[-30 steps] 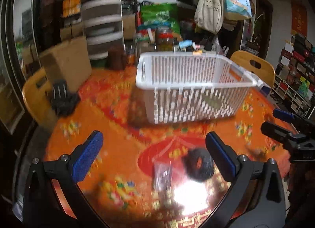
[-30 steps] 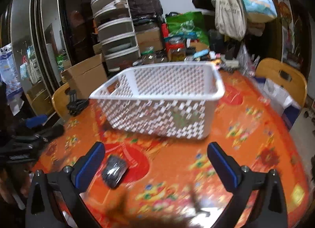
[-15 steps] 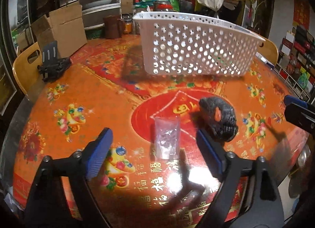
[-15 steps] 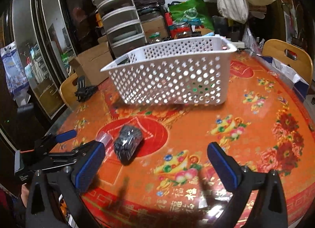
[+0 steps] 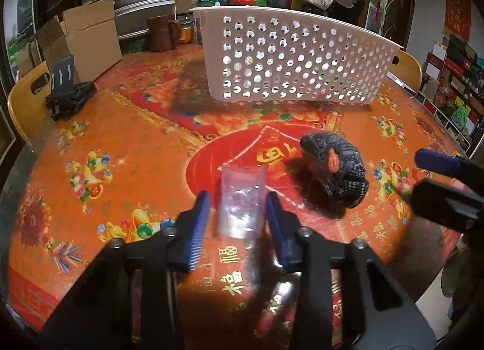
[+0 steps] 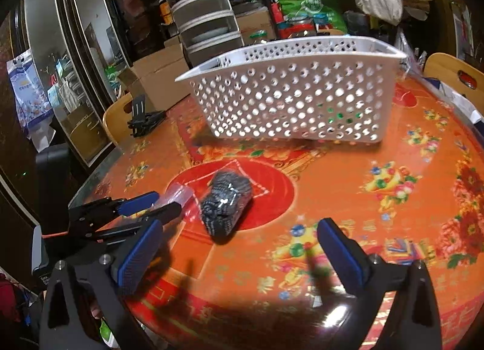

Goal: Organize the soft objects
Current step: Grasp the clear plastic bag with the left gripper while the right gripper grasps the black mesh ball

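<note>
The left claw (image 5: 236, 208) is straddling the clear plastic pouch (image 5: 241, 199), its long axis running along the claw's pointing line. Its jaws have just been closing around the pouch, not yet clearly pinching it. The right claw (image 6: 242, 244) is gaping empty, nearer the dark knitted bundle (image 6: 225, 203), both lying mid-worktop (image 6: 393, 229). The white basket (image 5: 290, 59) is sitting toward the far edge, clutter filling the room behind.

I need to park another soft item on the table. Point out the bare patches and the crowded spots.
Free: the table right of the dark bundle, in front of the white basket; also the left side between the black stand and the clear bag. Crowded: the red centre, where bag, bundle and both hand-held grippers, left and right, meet.
</note>
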Demonstrator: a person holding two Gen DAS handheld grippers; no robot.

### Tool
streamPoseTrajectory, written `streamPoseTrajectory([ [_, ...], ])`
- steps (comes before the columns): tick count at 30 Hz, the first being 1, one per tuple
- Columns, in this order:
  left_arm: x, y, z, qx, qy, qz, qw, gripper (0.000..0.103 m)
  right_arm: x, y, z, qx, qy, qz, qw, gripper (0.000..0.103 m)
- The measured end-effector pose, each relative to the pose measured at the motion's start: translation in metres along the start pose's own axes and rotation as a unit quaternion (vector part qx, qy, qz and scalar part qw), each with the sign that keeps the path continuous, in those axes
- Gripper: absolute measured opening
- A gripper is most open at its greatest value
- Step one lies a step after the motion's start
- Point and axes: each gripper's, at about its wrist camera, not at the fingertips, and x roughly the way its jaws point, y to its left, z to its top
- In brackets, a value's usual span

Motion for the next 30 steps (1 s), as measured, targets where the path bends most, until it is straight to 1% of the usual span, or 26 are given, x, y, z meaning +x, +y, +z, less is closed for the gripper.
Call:
streamPoseTrajectory([
  [6,-0.005,0.014,-0.004,-0.012,-0.016,0.003,0.9998,0.028,0.021,0.016,0.004,-0.019,0.016,0.002,1.000,0.091],
  [13,-0.009,0.025,-0.009,-0.022,-0.019,-0.002,0.9996,0.028,0.047,0.029,0.010,-0.031,0.038,-0.008,0.999,0.073],
  [19,-0.013,0.031,-0.011,-0.033,-0.024,0.000,0.9992,0.028,0.063,0.028,0.013,-0.022,0.052,-0.014,0.998,0.062],
  [21,-0.013,0.032,-0.012,-0.036,-0.024,0.000,0.9991,0.028,0.066,0.028,0.013,-0.023,0.055,-0.017,0.998,0.060],
  [24,-0.012,0.032,-0.012,-0.037,-0.024,-0.001,0.9991,0.028,0.068,0.026,0.012,-0.024,0.055,-0.023,0.998,0.054],
  [26,-0.011,0.032,-0.012,-0.037,-0.022,-0.001,0.9991,0.028,0.069,0.025,0.013,-0.023,0.054,-0.025,0.998,0.050],
  [27,-0.010,0.032,-0.012,-0.036,-0.022,-0.001,0.9991,0.028,0.069,0.024,0.013,-0.024,0.054,-0.027,0.998,0.045],
  [30,-0.011,0.031,-0.011,-0.036,-0.022,-0.001,0.9991,0.028,0.066,0.022,0.012,-0.026,0.052,-0.025,0.998,0.044],
])
